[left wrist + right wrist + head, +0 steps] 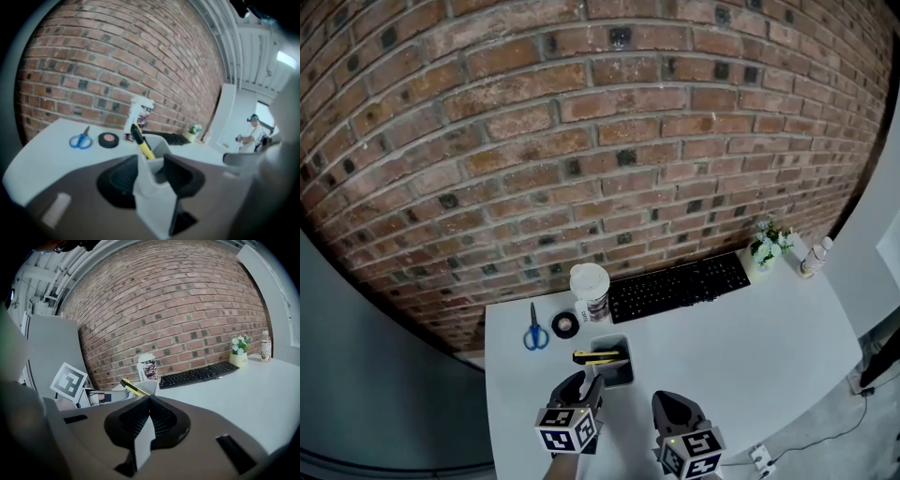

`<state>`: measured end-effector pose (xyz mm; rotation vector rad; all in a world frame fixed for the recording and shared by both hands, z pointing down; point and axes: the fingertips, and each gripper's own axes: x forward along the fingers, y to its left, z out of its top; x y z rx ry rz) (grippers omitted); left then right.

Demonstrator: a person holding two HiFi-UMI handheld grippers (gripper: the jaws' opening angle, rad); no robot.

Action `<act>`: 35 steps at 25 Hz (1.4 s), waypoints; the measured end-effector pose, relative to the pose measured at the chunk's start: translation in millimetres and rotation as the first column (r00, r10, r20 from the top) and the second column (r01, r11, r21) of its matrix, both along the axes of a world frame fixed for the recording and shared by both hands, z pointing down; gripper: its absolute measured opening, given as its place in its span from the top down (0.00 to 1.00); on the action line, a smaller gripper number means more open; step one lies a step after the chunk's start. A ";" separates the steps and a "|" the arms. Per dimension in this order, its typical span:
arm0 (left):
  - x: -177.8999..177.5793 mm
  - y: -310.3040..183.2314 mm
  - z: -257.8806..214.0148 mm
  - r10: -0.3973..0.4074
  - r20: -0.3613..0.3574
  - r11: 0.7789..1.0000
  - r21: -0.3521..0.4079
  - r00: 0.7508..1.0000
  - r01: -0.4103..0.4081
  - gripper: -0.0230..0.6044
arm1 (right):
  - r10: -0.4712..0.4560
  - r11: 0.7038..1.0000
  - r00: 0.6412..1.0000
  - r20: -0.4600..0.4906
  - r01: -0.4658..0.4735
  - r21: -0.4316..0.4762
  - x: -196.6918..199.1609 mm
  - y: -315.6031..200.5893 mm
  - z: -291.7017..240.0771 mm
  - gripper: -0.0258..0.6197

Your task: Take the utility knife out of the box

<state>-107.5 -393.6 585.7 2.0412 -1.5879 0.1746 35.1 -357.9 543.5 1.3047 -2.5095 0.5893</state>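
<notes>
Where the white table (750,347) meets its near edge, both grippers sit side by side, pointed toward the brick wall (581,122). The left gripper (592,384) is spread wide, and in its own view (150,173) the near corner of the grey box (157,187) stands between the two pads; I cannot tell whether either pad touches it. The right gripper (670,405) is a little to the right of the box (614,367) and apart from it, with its pads pressed together on nothing (150,401).

The knife (600,356), yellow with a black end, is still in the box. It rests on the far part of the rim, and its black end sticks out up and to the left (140,143). From the right gripper's side it shows just over the box edge (133,387).

Farther back on the left lie blue scissors (535,331) and a roll of black tape (566,324), close together. A paper cup (591,291) stands just beyond the box, with a black keyboard (680,286) to its right. Far right are a small pot of flowers (769,246) and a bottle (814,258). A person (253,133) is well back in the room on the right.
</notes>
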 end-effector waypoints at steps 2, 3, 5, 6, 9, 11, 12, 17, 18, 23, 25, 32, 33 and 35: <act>-0.5 -5.3 0.4 -0.009 -0.017 1.000 -0.001 1.000 0.009 0.70 | -0.006 1.000 1.000 0.000 0.006 -0.005 -0.3 -3.3 2.0 0.95; -0.4 -8.3 -0.5 -0.011 -0.021 1.000 0.000 1.000 0.011 0.70 | -0.008 1.000 1.000 0.000 0.008 -0.008 -0.4 -4.8 3.1 0.95; -0.5 -14.4 -2.3 -0.014 -0.022 1.000 0.004 1.000 0.015 0.70 | -0.012 1.000 1.000 0.002 0.012 -0.014 -0.4 -7.7 5.3 0.95; -0.5 -17.5 -3.4 -0.017 -0.022 1.000 0.006 1.000 0.017 0.70 | -0.014 1.000 1.000 0.003 0.014 -0.016 -0.4 -9.3 6.1 0.95; -1.6 -27.0 -6.2 -0.029 -0.023 1.000 0.009 0.999 0.029 0.70 | -0.020 1.000 1.000 0.005 0.020 -0.020 0.1 -14.5 8.3 0.95; -2.8 -32.2 -5.0 -0.041 -0.022 0.999 0.007 0.999 0.042 0.70 | -0.023 0.999 1.000 0.006 0.023 -0.023 1.2 -18.1 9.8 0.95; -2.9 -34.2 -4.1 -0.046 -0.021 0.999 0.003 0.999 0.047 0.70 | -0.024 0.999 1.000 0.007 0.025 -0.025 2.0 -19.8 10.5 0.95; -2.2 -43.7 -4.7 -0.060 -0.018 0.998 -0.005 0.998 0.060 0.70 | -0.033 0.999 0.999 0.011 0.034 -0.036 3.9 -26.9 14.2 0.95; -2.3 -45.5 -4.6 -0.063 -0.017 0.998 -0.007 0.998 0.062 0.70 | -0.035 0.999 0.999 0.011 0.036 -0.037 3.9 -28.3 14.9 0.95; -3.9 -51.8 -3.9 -0.081 -0.002 0.997 -0.009 0.997 0.081 0.70 | -0.043 0.998 0.999 0.012 0.044 -0.044 4.6 -32.1 17.8 0.95; -5.4 -52.2 -2.8 -0.088 0.011 0.996 -0.012 0.996 0.088 0.71 | -0.046 0.998 0.999 0.011 0.046 -0.048 4.5 -32.7 18.2 0.95; -7.0 -50.9 -1.1 -0.100 0.043 0.995 -0.011 0.994 0.100 0.76 | -0.046 0.998 0.999 0.006 0.046 -0.053 8.5 -33.3 19.4 0.95; -5.8 -51.0 -2.2 -0.096 0.052 0.995 -0.008 0.994 0.097 0.77 | -0.045 0.998 0.999 0.005 0.046 -0.053 8.8 -33.3 19.4 0.95; -2.2 -51.0 -4.6 -0.087 0.068 0.996 0.001 0.994 0.087 0.78 | -0.046 0.998 0.999 0.005 0.046 -0.052 9.1 -32.9 19.2 0.95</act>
